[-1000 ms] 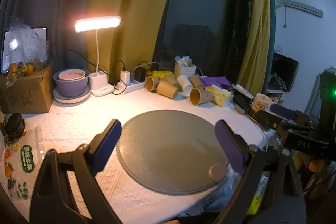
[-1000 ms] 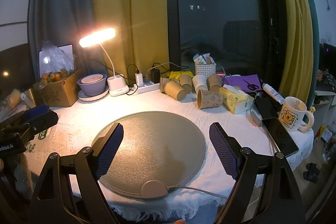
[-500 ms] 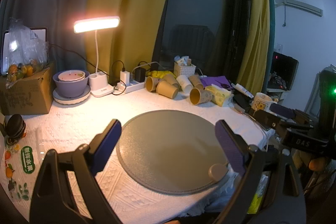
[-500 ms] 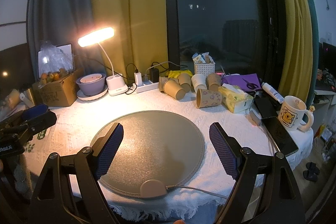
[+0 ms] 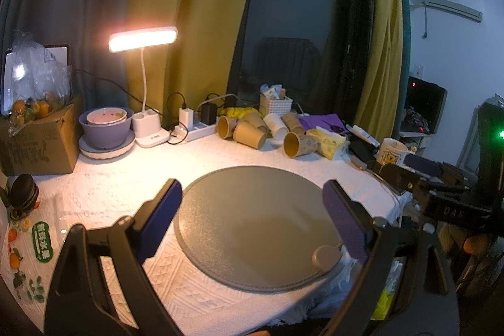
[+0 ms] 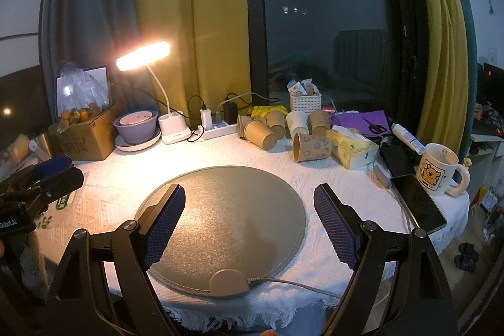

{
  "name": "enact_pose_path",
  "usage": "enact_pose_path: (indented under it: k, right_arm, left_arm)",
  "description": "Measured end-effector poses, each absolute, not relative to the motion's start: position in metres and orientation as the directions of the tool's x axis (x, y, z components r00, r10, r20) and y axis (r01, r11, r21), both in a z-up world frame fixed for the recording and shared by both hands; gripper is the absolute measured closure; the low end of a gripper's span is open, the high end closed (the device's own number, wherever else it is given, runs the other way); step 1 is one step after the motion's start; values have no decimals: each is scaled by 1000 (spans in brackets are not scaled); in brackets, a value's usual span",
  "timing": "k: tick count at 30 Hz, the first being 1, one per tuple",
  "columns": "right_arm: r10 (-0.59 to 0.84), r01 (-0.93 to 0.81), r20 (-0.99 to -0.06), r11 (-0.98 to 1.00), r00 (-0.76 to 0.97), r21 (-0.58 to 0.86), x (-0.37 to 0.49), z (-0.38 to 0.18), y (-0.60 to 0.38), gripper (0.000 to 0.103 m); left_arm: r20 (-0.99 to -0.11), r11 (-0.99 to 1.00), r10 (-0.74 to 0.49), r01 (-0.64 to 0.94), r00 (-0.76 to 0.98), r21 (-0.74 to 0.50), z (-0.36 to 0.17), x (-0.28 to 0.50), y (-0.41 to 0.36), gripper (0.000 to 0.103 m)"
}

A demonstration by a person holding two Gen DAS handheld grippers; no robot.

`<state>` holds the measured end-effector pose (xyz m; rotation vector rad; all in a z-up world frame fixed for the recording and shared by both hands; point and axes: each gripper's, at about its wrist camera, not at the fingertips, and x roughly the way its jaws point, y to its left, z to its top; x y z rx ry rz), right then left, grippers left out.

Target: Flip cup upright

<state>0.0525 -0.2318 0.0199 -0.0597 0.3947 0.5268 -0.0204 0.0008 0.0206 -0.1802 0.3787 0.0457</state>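
Brown paper cup (image 6: 311, 147) lay sideways beyond the mat; both grippers (image 5: 252, 210) (image 6: 249, 213) hovered spread and empty. Best grasped across its body.

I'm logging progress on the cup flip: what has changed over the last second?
Nothing has visibly changed. The left gripper and right gripper stay open and empty above the round mat, with at most a slight camera drift. The paper cups still lie tipped at the back of the table, untouched.
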Motion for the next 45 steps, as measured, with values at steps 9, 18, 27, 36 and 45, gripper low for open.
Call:
enact_pose_path:
  k: [9, 18, 27, 36, 45]
  right_arm:
    - [476, -499, -383, 865, 792, 43, 52, 21, -232, 17]
    - [477, -501, -382, 865, 791, 43, 53, 20, -232, 17]
    - [477, -501, -382, 864, 791, 43, 53, 20, -232, 17]
    - [466, -494, -380, 869, 799, 28, 55, 21, -234, 17]
    - [394, -442, -439, 897, 808, -8, 90, 13, -239, 17]
  left_arm:
    - [-370, 983, 12, -78, 929, -164, 20, -20, 0, 11]
    - [-369, 984, 12, -78, 929, -163, 20, -21, -1, 11]
    - [-370, 984, 13, -78, 929, -162, 20, -21, -2, 11]
    - [-367, 986, 13, -72, 930, -147, 22, -17, -2, 11]
    - [-446, 991, -83, 25, 891, -134, 2, 35, -5, 11]
